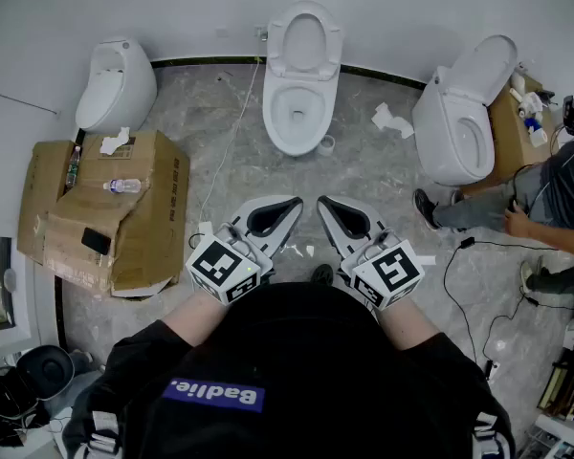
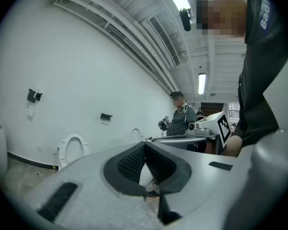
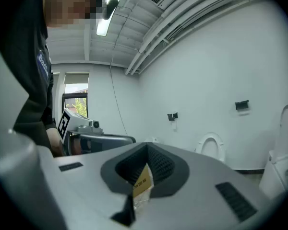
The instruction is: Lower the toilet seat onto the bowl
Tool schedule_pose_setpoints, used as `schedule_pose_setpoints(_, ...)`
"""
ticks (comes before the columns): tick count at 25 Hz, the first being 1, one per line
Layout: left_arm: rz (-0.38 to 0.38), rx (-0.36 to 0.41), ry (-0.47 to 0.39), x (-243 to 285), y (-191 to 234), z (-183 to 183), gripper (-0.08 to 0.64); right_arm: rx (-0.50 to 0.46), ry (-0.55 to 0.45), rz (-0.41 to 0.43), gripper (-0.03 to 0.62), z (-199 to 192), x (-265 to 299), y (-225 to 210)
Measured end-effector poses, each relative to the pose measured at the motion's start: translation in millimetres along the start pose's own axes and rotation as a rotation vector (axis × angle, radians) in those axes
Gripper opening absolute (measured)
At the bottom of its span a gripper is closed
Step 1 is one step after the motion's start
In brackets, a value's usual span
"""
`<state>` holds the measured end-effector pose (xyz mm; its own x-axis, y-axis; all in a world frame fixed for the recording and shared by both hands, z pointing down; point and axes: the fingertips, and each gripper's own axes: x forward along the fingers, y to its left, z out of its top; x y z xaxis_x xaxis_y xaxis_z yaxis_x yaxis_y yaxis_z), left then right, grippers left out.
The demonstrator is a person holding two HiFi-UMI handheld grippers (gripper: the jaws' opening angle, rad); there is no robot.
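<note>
Seat position: toilet seat (image 1: 277, 51) stands raised on the middle of three fixtures along the far wall. It is upright, with its long oval axis running up the wall, its hinge end low and its free front edge uppermost.
Facing: the open ring looks out into the room towards the person, as both gripper views show.
Bowl: the bowl (image 1: 274, 103) lies uncovered below the seat, its long axis pointing from the wall towards the person.
Left gripper: the left gripper (image 1: 289, 204) is held level in front of the person's chest, aimed at the toilet and well apart from it. Its fingers (image 2: 134, 162) are clenched tip to tip with nothing between them.
Right gripper: the right gripper (image 1: 327, 204) sits just beside the left one and is aimed the same way. Its fingers (image 3: 158, 164) are closed at the tips, and a small yellow tag (image 3: 143, 178) shows in the hollow behind them. Whether the tag is pinched cannot be told.
Surroundings: a cardboard box (image 1: 143, 228) lies on the marble floor (image 1: 364, 170) at left, and a second person (image 1: 555, 199) is at right beside another toilet (image 1: 454, 127).
</note>
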<state>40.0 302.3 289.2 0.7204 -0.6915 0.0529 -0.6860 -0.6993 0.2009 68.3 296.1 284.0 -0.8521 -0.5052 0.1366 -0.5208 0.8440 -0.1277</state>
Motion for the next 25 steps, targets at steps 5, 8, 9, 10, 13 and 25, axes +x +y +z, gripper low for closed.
schedule_pose_setpoints(5,-0.002,0.000,0.000,3,0,1,0.017,-0.001,-0.002,0.000,0.028,1,0,-2)
schedule_pose_setpoints(8,-0.002,0.001,-0.001,3,-1,1,0.017,-0.002,-0.002,-0.002,0.028,1,-2,-3)
schedule_pose_setpoints(9,-0.002,0.001,-0.002,3,-2,1,0.017,-0.002,-0.002,-0.003,0.028,1,-2,-3)
schedule_pose_setpoints(10,-0.001,0.001,-0.002,3,-2,1,0.017,-0.003,-0.002,-0.003,0.028,1,-3,-3)
schedule_pose_setpoints(13,-0.002,0.001,0.000,4,-3,1,0.017,0.000,-0.004,0.001,0.028,2,-3,-3)
schedule_pose_setpoints(25,0.011,-0.004,0.006,28,-7,2,0.017,0.033,-0.005,0.020,0.028,2,-16,-24)
